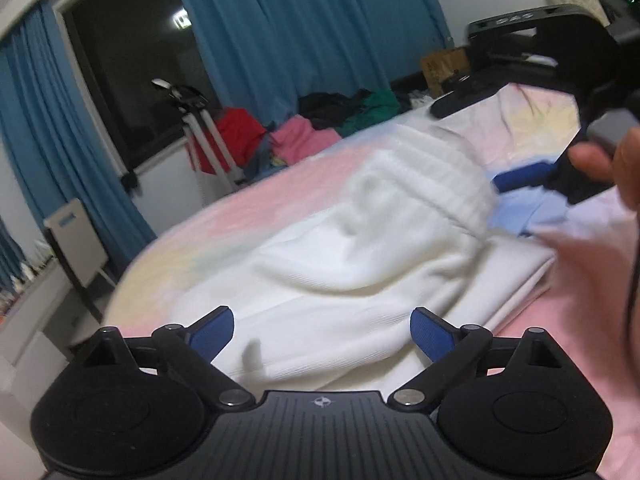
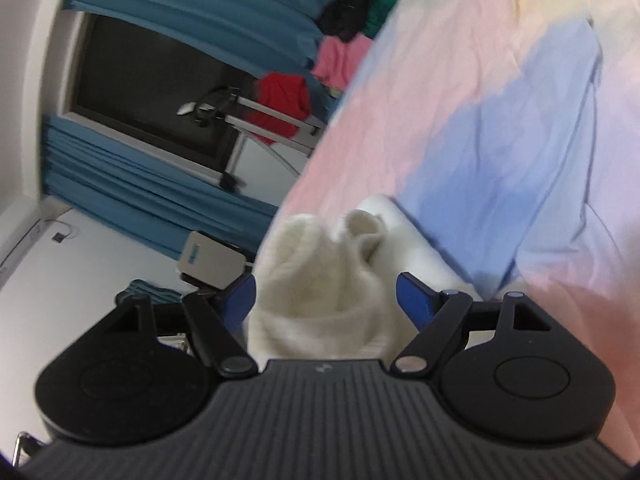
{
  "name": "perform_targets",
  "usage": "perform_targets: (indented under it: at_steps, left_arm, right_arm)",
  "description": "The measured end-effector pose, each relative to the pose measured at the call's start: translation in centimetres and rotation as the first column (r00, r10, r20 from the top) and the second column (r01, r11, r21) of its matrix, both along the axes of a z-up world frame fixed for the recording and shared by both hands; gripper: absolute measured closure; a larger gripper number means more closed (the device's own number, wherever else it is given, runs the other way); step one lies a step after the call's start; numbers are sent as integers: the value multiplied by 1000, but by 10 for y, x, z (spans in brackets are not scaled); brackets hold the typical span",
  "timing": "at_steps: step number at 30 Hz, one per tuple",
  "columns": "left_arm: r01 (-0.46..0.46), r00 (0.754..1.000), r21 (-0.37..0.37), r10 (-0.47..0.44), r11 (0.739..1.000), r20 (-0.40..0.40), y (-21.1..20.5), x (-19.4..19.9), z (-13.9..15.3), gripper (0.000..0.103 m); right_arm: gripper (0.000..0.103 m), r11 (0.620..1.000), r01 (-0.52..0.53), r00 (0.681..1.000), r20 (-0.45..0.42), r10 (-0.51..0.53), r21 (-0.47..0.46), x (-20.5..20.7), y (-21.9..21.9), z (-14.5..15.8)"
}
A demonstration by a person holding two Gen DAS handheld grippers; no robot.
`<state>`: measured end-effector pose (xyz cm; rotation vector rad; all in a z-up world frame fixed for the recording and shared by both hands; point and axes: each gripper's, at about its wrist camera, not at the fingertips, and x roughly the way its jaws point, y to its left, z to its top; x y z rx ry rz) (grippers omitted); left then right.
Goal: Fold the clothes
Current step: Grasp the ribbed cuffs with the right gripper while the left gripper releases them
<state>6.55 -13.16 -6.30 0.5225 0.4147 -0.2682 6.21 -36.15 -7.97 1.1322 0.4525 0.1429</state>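
Item: white sweater (image 1: pixel 360 248), part-folded on bed (image 1: pixel 248 196). My left tongs (image 1: pixel 322 332) and right tongs (image 2: pixel 326 292): both agape, gripping nothing. Next, I judge: regrip an edge.

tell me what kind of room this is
Most likely a bedroom: a bed with a pastel sheet, blue curtains beside a dark window, and a pile of clothes waiting beyond the bed.

White garment (image 1: pixel 360 272), pastel bedsheet (image 1: pixel 256 196), blue curtains (image 1: pixel 304 28)
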Motion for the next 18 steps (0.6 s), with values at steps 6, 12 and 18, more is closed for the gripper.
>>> perform_targets:
  at_steps: [6, 12, 18]
  left_arm:
    - [-98, 995, -96, 95, 991, -32, 36, -7, -14, 7]
    - [-164, 986, -105, 160, 981, -48, 54, -11, -17, 7]
    - [-200, 980, -128, 195, 972, -50, 56, -12, -16, 7]
  right_arm:
    - [21, 1000, 5, 999, -44, -6, -24, -11, 8, 6]
    - [21, 1000, -11, 990, -140, 12, 9, -28, 16, -1]
    - [22, 991, -94, 977, -183, 110, 93, -21, 28, -18]
